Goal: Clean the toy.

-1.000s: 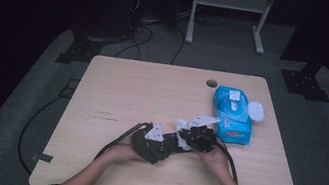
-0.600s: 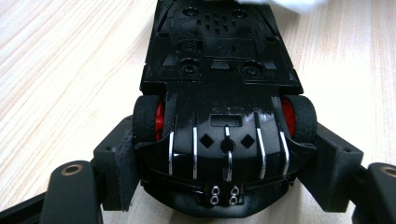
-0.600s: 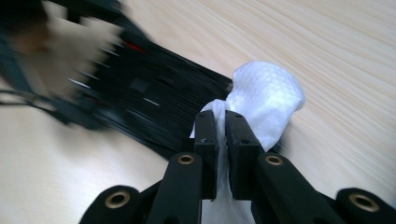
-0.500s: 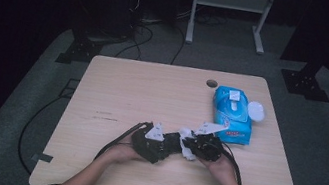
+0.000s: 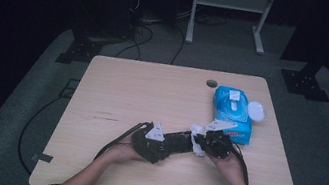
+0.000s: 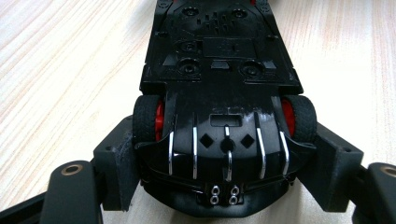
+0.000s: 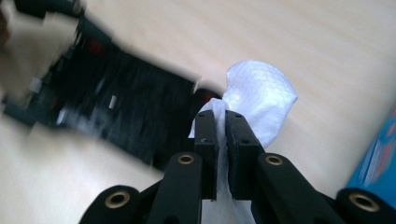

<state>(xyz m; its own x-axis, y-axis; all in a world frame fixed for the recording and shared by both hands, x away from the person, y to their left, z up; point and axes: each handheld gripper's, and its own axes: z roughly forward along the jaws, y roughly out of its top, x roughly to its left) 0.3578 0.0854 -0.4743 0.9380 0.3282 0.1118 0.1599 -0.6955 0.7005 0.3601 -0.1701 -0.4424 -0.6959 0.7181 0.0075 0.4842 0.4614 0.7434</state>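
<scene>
From the high view, the blue wipes pack [image 5: 232,114] lies flat near the far right of the wooden table [image 5: 143,89], its top flap turned back and a round white lid [image 5: 255,111] lying just beside it; what is left inside I cannot tell. My left gripper [image 5: 154,144] and my right gripper [image 5: 205,142] meet near the table's front edge, with the black toy car [image 5: 175,142] between them and a white wipe [image 5: 196,138] bunched at the car's right end. In the left gripper view, my jaws stand fairly wide and clamp the car across its rear, one pad against each back wheel; the car [image 6: 219,107] is turned belly up, showing a glossy black underside with silver ribs, four small chrome tailpipes and red hubs inside black tyres, and it stretches away from me over the table top [image 6: 60,70]. In the right gripper view, my jaws are nearly closed and pinch the white wipe [image 7: 254,100], which fans out past the tips as a dimpled wad touching the end of the blurred black car [image 7: 112,112]; a corner of the blue pack [image 7: 378,168] shows at the right edge.
</scene>
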